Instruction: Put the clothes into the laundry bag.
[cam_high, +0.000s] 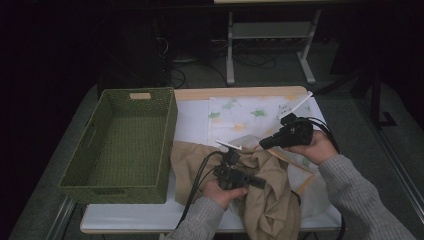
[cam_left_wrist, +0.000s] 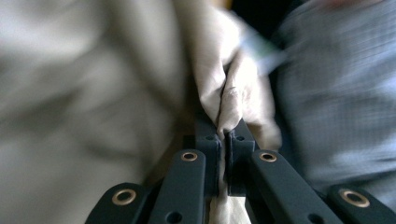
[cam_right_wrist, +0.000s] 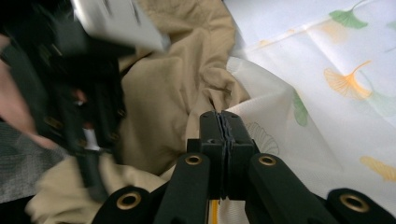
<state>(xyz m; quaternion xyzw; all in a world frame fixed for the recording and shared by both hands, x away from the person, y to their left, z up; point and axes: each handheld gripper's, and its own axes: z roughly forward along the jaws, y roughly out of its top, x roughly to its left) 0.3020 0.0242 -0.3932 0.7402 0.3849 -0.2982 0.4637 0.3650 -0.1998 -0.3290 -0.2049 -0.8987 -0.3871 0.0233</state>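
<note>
Green woven basket (cam_high: 121, 145) at table's (cam_high: 192, 119) left, leaf-print white cloth (cam_high: 250, 114) spread behind

From above my side, one camera looks forward and down over the table (cam_high: 195, 117). Two ride my grippers, close up; all share the tan cloth (cam_high: 272, 200).

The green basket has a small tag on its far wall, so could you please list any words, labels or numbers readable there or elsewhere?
None can be read. The tan tag on the green basket looks blank. The tan cloth is plain, and the white cloth bears only a leaf print.
</note>
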